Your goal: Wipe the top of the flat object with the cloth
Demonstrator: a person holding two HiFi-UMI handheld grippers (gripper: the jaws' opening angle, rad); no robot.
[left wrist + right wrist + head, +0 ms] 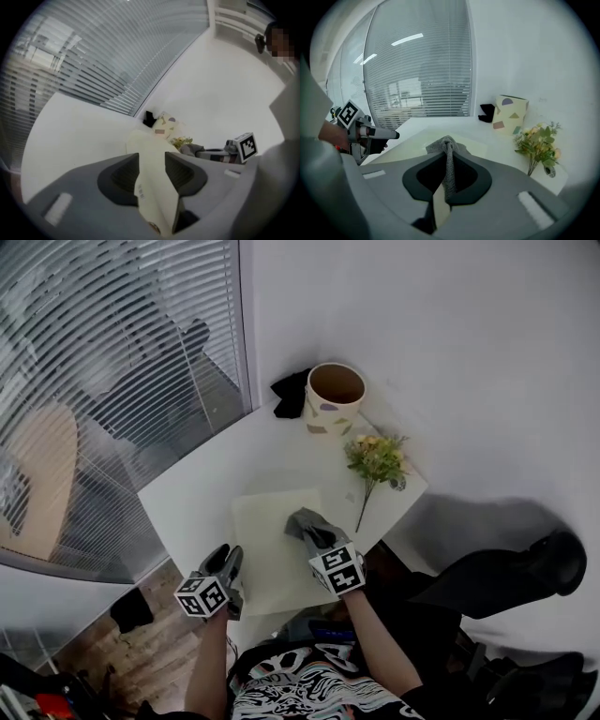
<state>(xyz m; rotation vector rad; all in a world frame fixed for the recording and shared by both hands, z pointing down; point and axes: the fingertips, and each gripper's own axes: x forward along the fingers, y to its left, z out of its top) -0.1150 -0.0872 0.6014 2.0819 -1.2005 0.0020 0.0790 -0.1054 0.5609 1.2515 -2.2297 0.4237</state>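
Head view: a white table (192,493), with the pale yellow flat object (267,554) lying flat at its near edge.
Left gripper (151,164): at the flat object's near left corner. The left gripper view shows its jaws clamped on the sheet's edge, which runs up between them.
Right gripper (447,161): over the flat object's right half. The right gripper view shows its jaws pinched on the grey cloth (306,523).
Cloth: bunched, resting on the flat object's top near its right edge.
Patterned cup (334,397): upright, beyond the flat object's far edge.
Black thing (291,390): beyond the flat object too, just left of the cup.
Flowers (377,458): lying just right of the flat object's far corner.
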